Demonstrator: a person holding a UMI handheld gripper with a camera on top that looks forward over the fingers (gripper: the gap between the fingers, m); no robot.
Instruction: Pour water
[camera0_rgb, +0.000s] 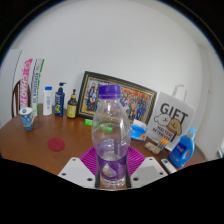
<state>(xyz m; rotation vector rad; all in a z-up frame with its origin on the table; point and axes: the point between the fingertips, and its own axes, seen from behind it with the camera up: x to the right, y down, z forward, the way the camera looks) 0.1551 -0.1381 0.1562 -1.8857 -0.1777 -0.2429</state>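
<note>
Gripper view shows a clear plastic water bottle (110, 130) with a purple cap, standing straight up between the two fingers (77, 170). Its long side runs up and down and the cap points to the ceiling. The bottle looks see-through, with a ribbed body and a faint label. The purple pads sit right against its lower part on both sides, so the gripper (112, 176) looks clamped on the bottle. Below and behind it is a brown wooden worktop (40, 150). A small pink round thing (57, 146) lies on the worktop, off to one side of the bottle. Farther back by the wall stand a patterned cup (27, 118), a white bottle (47, 101), a dark pump bottle (60, 102), a yellow-label bottle (72, 104) and a framed picture (132, 97). On the other side sit a white GIFT bag (170, 118) and a blue bottle (184, 147).
</note>
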